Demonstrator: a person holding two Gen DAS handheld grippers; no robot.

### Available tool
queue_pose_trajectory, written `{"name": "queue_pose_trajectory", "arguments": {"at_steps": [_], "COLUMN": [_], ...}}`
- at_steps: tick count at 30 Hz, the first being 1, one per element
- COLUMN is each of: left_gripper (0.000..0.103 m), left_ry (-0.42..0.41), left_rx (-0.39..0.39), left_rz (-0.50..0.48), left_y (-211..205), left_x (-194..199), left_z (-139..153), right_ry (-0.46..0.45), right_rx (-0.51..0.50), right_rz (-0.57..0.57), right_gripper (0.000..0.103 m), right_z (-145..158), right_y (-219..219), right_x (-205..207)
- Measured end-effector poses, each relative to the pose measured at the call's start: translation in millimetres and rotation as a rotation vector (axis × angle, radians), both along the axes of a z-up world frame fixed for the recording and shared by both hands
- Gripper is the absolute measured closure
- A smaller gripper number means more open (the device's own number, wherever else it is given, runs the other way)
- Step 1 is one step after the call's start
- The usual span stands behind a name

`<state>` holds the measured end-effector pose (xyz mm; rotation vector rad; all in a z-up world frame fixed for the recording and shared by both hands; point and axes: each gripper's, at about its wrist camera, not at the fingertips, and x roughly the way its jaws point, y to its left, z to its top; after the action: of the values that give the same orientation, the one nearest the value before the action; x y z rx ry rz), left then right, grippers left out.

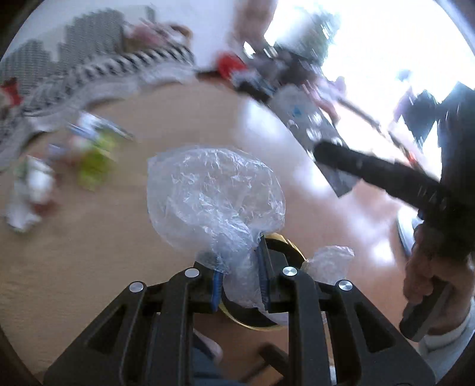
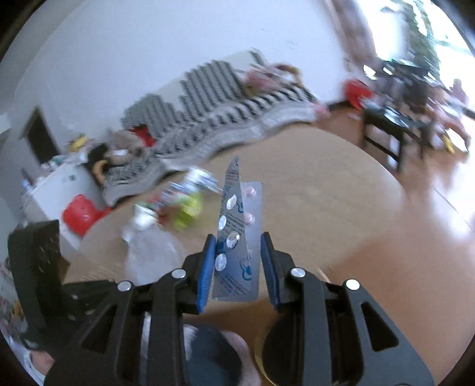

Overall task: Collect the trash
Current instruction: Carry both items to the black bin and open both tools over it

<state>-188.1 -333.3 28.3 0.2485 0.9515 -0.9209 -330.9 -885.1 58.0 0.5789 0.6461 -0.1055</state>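
Partly done: left gripper [image 1: 240,282] clenched on crumpled clear plastic bag [image 1: 213,196], right gripper [image 2: 239,264] pinching a blister pack [image 2: 237,237]; wrappers [image 2: 184,205] left on the table [image 2: 326,184].

You're in home living room. Ahead of your right claw, past round wooden table [image 2: 311,184]: sofa [image 2: 225,98] with black-and-white patterned cushions along white wall, soft toys [image 2: 121,148] piled at its left end. Ahead-right: dark side table [image 2: 394,124] on wooden floor [image 2: 445,213], bright window [image 2: 430,26] with greenery outside. Far left: white cabinet [image 2: 59,184], red plastic toy [image 2: 80,215] beside it.
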Motion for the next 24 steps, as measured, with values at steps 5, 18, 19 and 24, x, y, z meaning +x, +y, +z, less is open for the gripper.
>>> {"name": "queue_pose_trajectory", "arguments": {"at_steps": [5, 18, 19, 24], "left_gripper": [0.084, 0.082, 0.079, 0.006], "left_ry": [0.149, 0.238, 0.228, 0.105], "left_rx": [0.181, 0.319, 0.321, 0.245], "left_rz": [-0.100, -0.099, -0.094, -0.083], "left_y": [-60, -82, -83, -90], "left_x": [-23, -1, -1, -17], "left_z": [-94, -158, -159, -145], "right_ry": [0.222, 0.354, 0.346, 0.281], "right_rx": [0.142, 0.366, 0.384, 0.365], "right_rz": [-0.017, -0.060, -0.068, -0.130], "right_gripper": [0.072, 0.071, 0.070, 0.014], "right_z": [-116, -219, -220, -197], "right_y": [-20, -33, -35, -46], "right_x": [-20, -24, -26, -39]}}
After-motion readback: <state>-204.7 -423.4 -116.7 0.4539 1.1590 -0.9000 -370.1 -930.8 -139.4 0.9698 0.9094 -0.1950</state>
